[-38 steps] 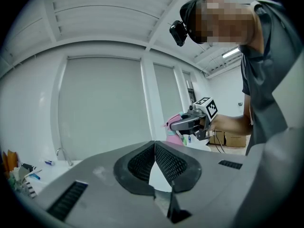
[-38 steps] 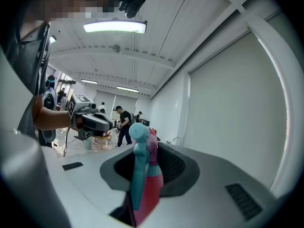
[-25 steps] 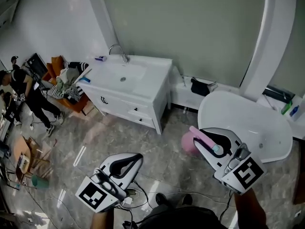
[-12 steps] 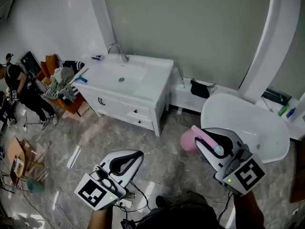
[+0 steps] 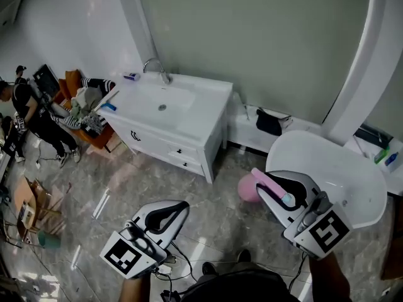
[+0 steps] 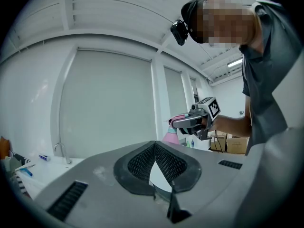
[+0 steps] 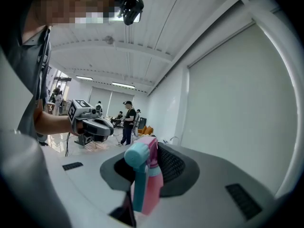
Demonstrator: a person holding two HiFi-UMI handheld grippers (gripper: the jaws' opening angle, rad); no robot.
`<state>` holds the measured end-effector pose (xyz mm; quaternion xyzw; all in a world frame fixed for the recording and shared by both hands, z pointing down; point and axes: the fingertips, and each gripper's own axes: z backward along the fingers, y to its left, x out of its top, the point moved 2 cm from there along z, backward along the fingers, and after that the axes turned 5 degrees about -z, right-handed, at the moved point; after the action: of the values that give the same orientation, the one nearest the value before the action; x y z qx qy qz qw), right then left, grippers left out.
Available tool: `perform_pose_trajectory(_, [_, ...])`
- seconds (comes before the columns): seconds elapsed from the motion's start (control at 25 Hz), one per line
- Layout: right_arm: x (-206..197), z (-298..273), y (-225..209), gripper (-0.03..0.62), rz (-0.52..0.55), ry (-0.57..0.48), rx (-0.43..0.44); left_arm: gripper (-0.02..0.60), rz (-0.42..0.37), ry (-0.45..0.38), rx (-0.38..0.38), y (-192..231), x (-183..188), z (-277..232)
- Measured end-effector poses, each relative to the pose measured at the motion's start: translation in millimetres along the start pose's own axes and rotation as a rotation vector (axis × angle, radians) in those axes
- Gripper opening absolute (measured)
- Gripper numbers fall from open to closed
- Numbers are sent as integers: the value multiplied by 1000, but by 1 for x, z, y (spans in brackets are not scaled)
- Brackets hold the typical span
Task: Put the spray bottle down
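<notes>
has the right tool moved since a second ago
Yes, slightly: the right tool, shut on the spray bottle, has edged forward, closer to the bathtub.

white vanity [image 5: 189, 115] with faucet [image 5: 157, 68], bathtub [image 5: 302, 145] nearby

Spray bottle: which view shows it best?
Right gripper view: the spray bottle fills the centre, teal nozzle and pink body clamped between the jaws. Head view shows its pink body, partly hidden; left gripper view shows it small.
</notes>
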<state>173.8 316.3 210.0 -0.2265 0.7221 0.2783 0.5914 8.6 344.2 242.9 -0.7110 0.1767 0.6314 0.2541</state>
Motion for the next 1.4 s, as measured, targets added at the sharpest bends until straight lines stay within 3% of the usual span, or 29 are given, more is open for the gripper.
perform_pose_trajectory(0.4, [-11,0,-46,87,6,-6,89,6,-9,39,41,-7,-3,-56])
perform_pose_trajectory(0.64, [-7,-10,-46,87,10,-11,117,6,-46,9,9,-10,16,-73])
perform_pose_trajectory(0.88, [-4,-32,-42,87,5,-11,71,6,3,-8,7,20,1,-53])
perform_pose_trajectory(1.4, [18,-103,-15,87,15,17,-46,6,3,-49,-58,102,-17,3])
